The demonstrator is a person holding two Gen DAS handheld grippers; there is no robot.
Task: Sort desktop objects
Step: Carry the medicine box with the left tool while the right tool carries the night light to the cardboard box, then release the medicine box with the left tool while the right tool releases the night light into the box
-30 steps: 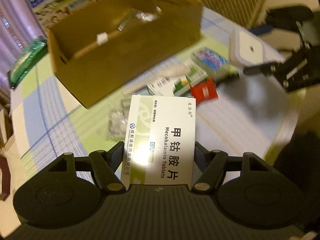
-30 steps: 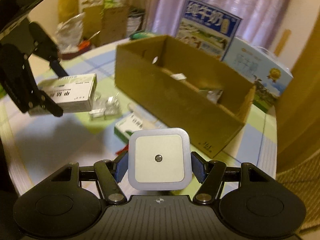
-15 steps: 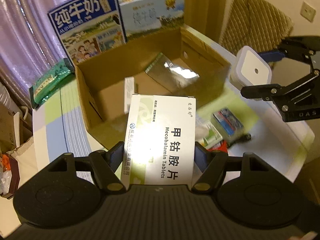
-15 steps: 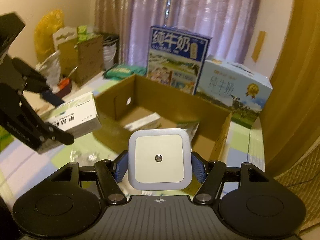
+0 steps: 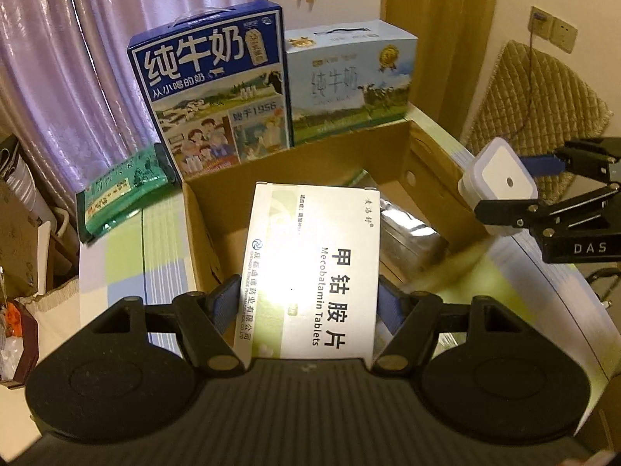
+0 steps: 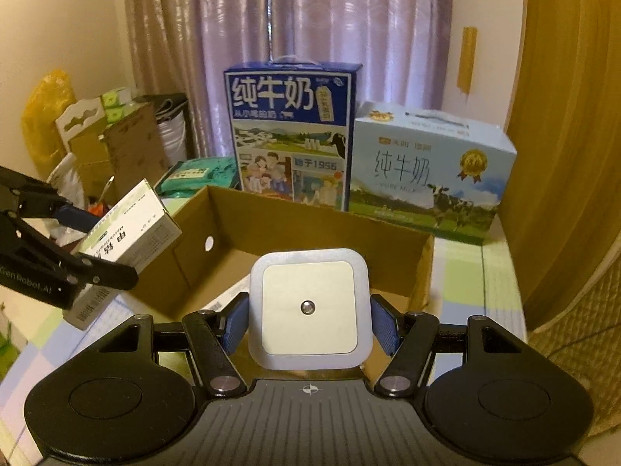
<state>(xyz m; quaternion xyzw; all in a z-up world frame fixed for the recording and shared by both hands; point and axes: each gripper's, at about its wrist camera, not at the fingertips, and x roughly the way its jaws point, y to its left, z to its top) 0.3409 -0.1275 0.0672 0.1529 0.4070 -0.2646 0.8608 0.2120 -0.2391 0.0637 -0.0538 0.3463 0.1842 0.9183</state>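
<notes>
Left gripper [image 5: 306, 303] pinches a white tablet box [image 5: 310, 268], its long axis running straight ahead toward the open cardboard box [image 5: 392, 143] in front; right gripper [image 6: 308, 322] clamps a square white night light [image 6: 308, 308], flat face up. Only the left view shows a silvery packet [image 5: 407, 233] inside the box, while the right view alone shows the tablet box tilted, far end raised

I am operating in a home living space. Indicators: purple curtains [image 6: 295, 39], a tabletop [image 5: 128, 256] under a checked cloth, two milk gift cartons [image 6: 291, 136], and bags and cardboard [image 6: 116, 147] stacked against the wall.
</notes>
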